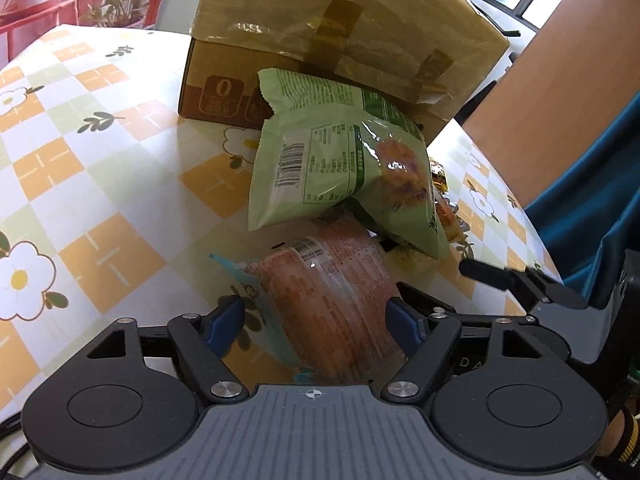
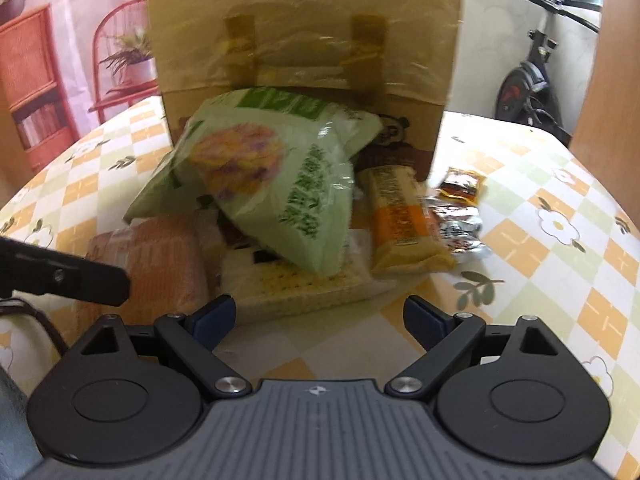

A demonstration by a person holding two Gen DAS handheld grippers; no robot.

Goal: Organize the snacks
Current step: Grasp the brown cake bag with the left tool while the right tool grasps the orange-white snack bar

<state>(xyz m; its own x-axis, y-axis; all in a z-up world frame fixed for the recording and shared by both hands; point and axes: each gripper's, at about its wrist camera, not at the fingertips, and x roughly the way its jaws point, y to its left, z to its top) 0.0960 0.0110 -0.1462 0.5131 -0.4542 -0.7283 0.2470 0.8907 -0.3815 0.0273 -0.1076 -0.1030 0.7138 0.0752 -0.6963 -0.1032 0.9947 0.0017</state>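
Note:
A heap of snacks lies in front of a taped cardboard box (image 1: pixel 344 28) (image 2: pixel 304 32). On top of the heap leans a green bag (image 1: pixel 340 168) (image 2: pixel 280 176). Below it lies an orange-pink packet (image 1: pixel 332 312) (image 2: pixel 160 264) with a clear, blue-edged wrap. My left gripper (image 1: pixel 314 326) stands astride this packet, its blue pads close at both sides; a firm press does not show. My right gripper (image 2: pixel 320 316) is open and holds nothing. It sits just short of a pale yellow wafer pack (image 2: pixel 296 284). An orange bar pack (image 2: pixel 400 220) lies to the right of the green bag.
Silver and brown sachets (image 2: pixel 460 228) lie right of the heap. The table (image 1: pixel 100 160) wears a flowered checked cloth. A dark finger of the other gripper shows at each view's edge (image 1: pixel 492 274) (image 2: pixel 64 276). A blue garment (image 1: pixel 592 208) hangs at the right. An exercise bike (image 2: pixel 528 88) stands behind.

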